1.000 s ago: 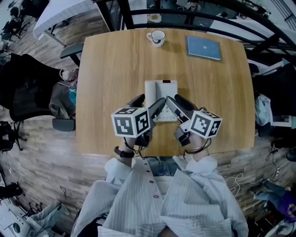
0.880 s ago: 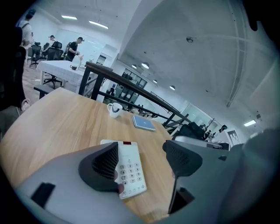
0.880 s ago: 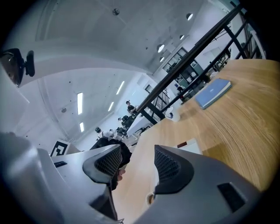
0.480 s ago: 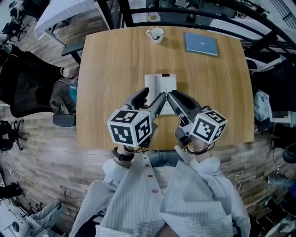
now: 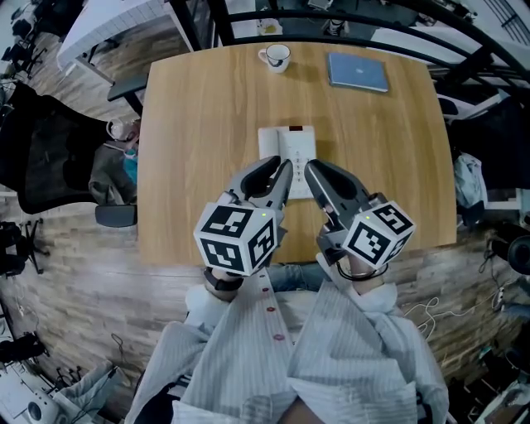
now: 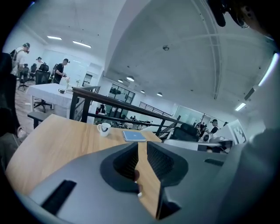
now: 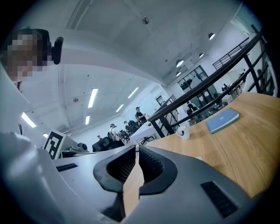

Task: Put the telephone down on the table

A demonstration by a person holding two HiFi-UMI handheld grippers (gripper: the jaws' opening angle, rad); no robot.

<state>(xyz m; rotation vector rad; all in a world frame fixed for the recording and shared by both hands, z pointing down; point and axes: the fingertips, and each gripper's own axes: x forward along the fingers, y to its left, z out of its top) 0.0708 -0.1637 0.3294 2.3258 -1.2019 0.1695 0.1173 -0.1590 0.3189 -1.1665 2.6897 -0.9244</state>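
Note:
The white telephone [image 5: 290,147] lies flat on the wooden table [image 5: 190,124], near its middle. Both grippers hang above its near end, apart from it. My left gripper [image 5: 284,171] points at the phone's near left corner. Its jaws have just been closing to a thin slit with nothing between them [image 6: 141,146]. My right gripper [image 5: 311,171] points at the near right corner. Its jaws have also just been closing and now almost touch, again with nothing between them [image 7: 137,151]. Only bare table wood shows through both gaps.
A white mug [image 5: 274,56] and a blue book [image 5: 358,71] sit at the table's far edge. Black chairs [image 5: 50,149] and bags stand left of the table, and a dark railing [image 5: 331,21] runs behind it. People stand far off in the room.
Both grippers have risen off the telephone and drawn back toward me. Their jaws, spread wide around the phone a second ago, have closed on nothing. The phone stays flat on the table.

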